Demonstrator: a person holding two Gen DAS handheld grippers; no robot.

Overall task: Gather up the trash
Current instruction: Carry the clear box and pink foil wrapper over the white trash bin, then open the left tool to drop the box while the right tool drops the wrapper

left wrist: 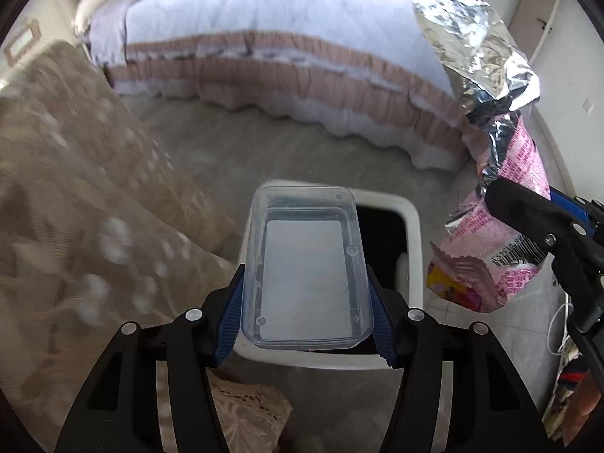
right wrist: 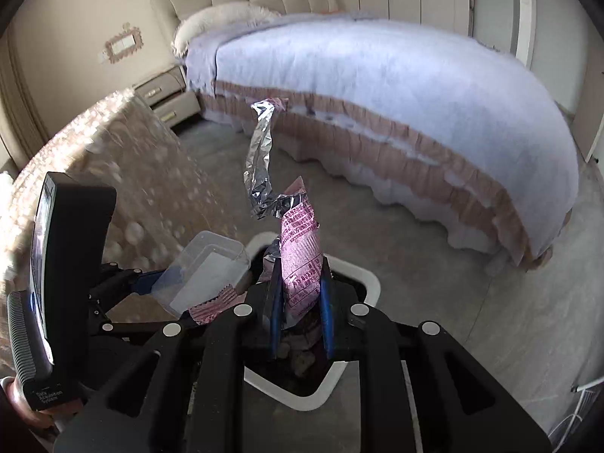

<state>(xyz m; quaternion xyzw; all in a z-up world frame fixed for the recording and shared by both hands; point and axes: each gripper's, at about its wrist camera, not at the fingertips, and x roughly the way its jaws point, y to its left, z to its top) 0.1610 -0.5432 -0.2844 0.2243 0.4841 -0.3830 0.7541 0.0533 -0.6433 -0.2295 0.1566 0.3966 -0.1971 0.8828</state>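
My left gripper (left wrist: 305, 313) is shut on a clear plastic container (left wrist: 305, 268) and holds it over the white-rimmed trash bin (left wrist: 413, 234). The container also shows in the right wrist view (right wrist: 205, 275). My right gripper (right wrist: 300, 294) is shut on a pink snack wrapper with a silver foil inside (right wrist: 300, 249), held upright above the bin (right wrist: 368, 277). In the left wrist view the wrapper (left wrist: 502, 196) hangs at the right, with the right gripper (left wrist: 536, 222) beside the bin.
A bed with a lilac cover and pink frill (right wrist: 396, 87) stands behind the bin. A beige patterned cloth (left wrist: 75, 196) covers furniture at the left. A nightstand (right wrist: 170, 98) is by the headboard. Grey floor (right wrist: 453, 283) lies around the bin.
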